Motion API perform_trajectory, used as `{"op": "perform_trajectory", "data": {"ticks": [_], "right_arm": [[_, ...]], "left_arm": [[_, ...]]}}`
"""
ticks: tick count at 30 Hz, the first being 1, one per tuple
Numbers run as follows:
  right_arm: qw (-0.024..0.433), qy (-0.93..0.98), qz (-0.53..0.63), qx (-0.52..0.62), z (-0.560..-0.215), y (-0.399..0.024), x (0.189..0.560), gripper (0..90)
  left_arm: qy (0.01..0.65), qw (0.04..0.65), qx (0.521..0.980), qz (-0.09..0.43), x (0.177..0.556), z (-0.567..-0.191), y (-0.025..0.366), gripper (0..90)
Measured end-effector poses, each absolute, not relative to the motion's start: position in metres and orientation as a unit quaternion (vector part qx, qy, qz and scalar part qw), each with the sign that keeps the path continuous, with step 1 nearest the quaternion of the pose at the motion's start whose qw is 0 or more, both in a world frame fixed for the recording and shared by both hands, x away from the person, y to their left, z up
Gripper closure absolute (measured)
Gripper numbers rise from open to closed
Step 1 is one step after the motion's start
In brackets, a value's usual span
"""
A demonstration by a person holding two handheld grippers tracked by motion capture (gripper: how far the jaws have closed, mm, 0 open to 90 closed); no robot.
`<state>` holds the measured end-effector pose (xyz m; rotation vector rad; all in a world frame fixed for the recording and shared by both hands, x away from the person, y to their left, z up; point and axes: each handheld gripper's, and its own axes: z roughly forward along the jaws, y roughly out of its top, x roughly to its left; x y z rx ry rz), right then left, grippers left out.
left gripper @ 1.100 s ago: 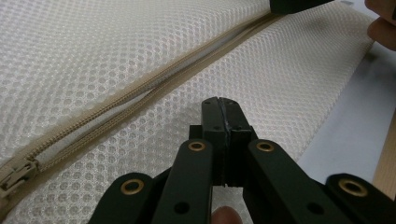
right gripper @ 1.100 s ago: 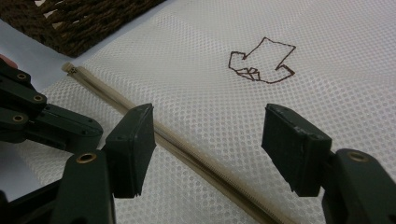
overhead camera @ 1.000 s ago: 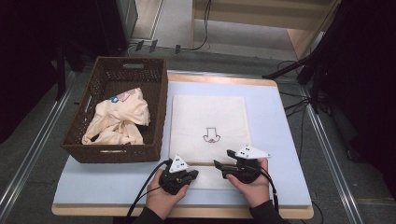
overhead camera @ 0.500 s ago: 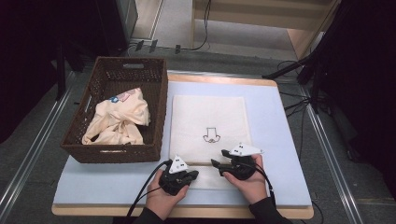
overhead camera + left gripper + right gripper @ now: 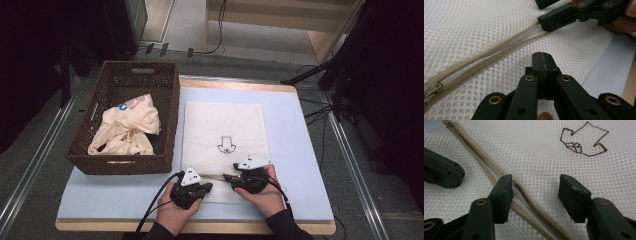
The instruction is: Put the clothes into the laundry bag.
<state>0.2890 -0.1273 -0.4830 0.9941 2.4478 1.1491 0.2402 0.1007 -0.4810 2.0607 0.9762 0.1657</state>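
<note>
Working the zipper end of a white mesh laundry bag [image 5: 223, 135], both grippers sit at its near edge; the job looks early, w/ the clothes not yet moved.

High view: bag lies flat on the pale blue mat [image 5: 295, 150], centre of the table, just right of the wicker basket [image 5: 100, 112]. Cream garments [image 5: 127, 125] lie bunched in the basket, so loading is left to do, judging by this. Left gripper [image 5: 202, 186] and right gripper [image 5: 231, 177] rest on the bag's near end, close together. Mat sits on a wood-edged tabletop; beyond it grey floor, cables, a light wood unit far side, dark drapes left and right.

Left gripper view: left gripper [image 5: 544, 58] has jaws fully closed; can't tell if mesh is pinched between them. Beige zipper [image 5: 486, 56] runs diagonally, partly parted, slider [image 5: 430, 90] at near left.

Right gripper view: right gripper [image 5: 535, 185] is abt half open, jaws have just been closing, straddling the zipper [image 5: 506, 182] and mesh but not yet pressing on it. Brown outline logo [image 5: 584, 141] at far right.
</note>
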Motion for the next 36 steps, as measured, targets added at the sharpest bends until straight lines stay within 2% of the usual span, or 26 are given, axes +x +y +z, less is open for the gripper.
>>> {"op": "perform_trajectory", "data": {"ticks": [1, 4, 7, 11, 13, 14, 17, 19, 21, 26, 30, 33, 36], "right_arm": [[0.145, 0.842, 0.388, 0.345, -0.483, -0.127, 0.288, 62.2], [0.141, 0.84, 0.385, 0.356, -0.48, -0.131, 0.292, 84.2], [0.134, 0.83, 0.394, 0.371, -0.475, -0.134, 0.299, 87.9], [0.18, 0.792, 0.432, 0.392, -0.463, -0.139, 0.306, 87.8], [0.177, 0.787, 0.436, 0.4, -0.466, -0.14, 0.311, 86.7], [0.162, 0.791, 0.428, 0.405, -0.471, -0.139, 0.314, 84.5], [0.128, 0.812, 0.414, 0.39, -0.482, -0.136, 0.314, 71.9], [0.127, 0.82, 0.41, 0.38, -0.482, -0.136, 0.312, 60.8], [0.124, 0.827, 0.407, 0.367, -0.48, -0.137, 0.309, 53.8], [0.129, 0.838, 0.389, 0.361, -0.482, -0.143, 0.303, 50.1], [0.128, 0.841, 0.377, 0.366, -0.481, -0.144, 0.302, 42.8], [0.143, 0.843, 0.366, 0.368, -0.481, -0.14, 0.299, 42.6], [0.149, 0.841, 0.359, 0.375, -0.48, -0.138, 0.298, 46.1]], "left_arm": [[0.388, 0.415, 0.82, 0.066, 0.24, -0.481, 0.101, 90.0], [0.388, 0.415, 0.82, 0.066, 0.24, -0.481, 0.101, 90.0], [0.388, 0.415, 0.82, 0.066, 0.24, -0.481, 0.101, 90.0], [0.388, 0.415, 0.82, 0.066, 0.24, -0.481, 0.101, 90.0], [0.389, 0.415, 0.82, 0.066, 0.24, -0.481, 0.101, 90.0], [0.389, 0.415, 0.82, 0.066, 0.24, -0.481, 0.101, 90.0], [0.389, 0.414, 0.82, 0.065, 0.24, -0.481, 0.101, 90.0], [0.389, 0.414, 0.82, 0.064, 0.24, -0.481, 0.101, 90.0], [0.39, 0.414, 0.82, 0.063, 0.241, -0.481, 0.101, 90.0], [0.39, 0.415, 0.82, 0.06, 0.241, -0.481, 0.102, 90.0], [0.39, 0.415, 0.82, 0.06, 0.241, -0.481, 0.102, 90.0], [0.39, 0.414, 0.82, 0.063, 0.241, -0.481, 0.101, 90.0], [0.39, 0.414, 0.82, 0.064, 0.24, -0.481, 0.101, 90.0]]}}
